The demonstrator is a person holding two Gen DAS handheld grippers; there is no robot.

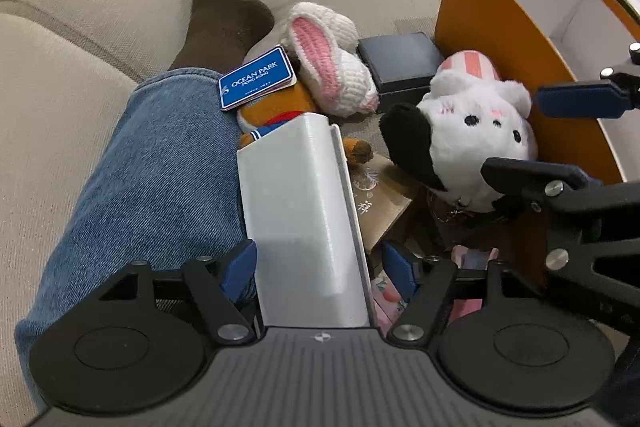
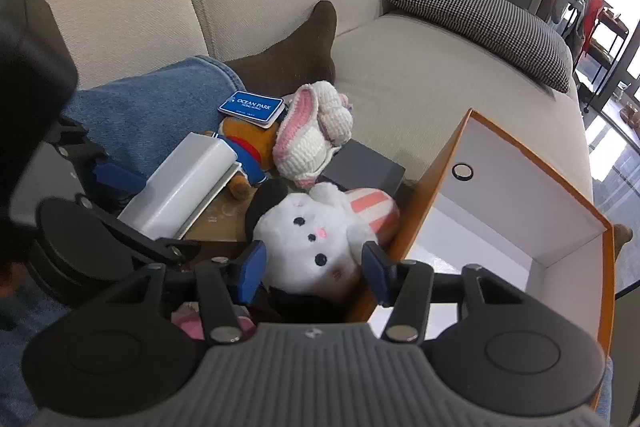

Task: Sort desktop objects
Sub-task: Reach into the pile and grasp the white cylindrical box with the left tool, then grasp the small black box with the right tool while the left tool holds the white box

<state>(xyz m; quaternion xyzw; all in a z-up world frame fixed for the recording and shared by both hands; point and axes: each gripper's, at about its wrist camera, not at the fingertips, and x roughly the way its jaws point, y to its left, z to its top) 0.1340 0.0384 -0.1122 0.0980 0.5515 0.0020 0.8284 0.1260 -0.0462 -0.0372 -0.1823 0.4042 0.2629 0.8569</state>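
White plush: a round white toy (image 2: pixel 316 235) with black dot eyes, a black ear and a pink-striped part lies between the right gripper's (image 2: pixel 314 269) blue pads, hard against the orange box's outer wall.
Right gripper: its pads flank the plush's face; whether they press into the fur cannot be told.
White case: a long white box-shaped case (image 1: pixel 304 211) lies just left of the plush, between the left gripper's (image 1: pixel 320 267) fingers.
Left gripper: jaws spread wide, gaps showing on both sides of the case, nothing gripped.
Other toys: beyond the plush, a crocheted white-and-pink rabbit (image 2: pixel 316 135), an orange doll (image 2: pixel 248 143) with a blue Ocean Park tag (image 2: pixel 252 107), and a dark box (image 2: pixel 366 173).
Orange box: open, white inside (image 2: pixel 520 187), right of the plush.
Surface: a beige sofa (image 2: pixel 420 87); a person's jeans leg (image 1: pixel 152 163) and brown sock (image 1: pixel 224 15) left of the toys.
Room: a houndstooth cushion (image 2: pixel 480 23) behind the box.
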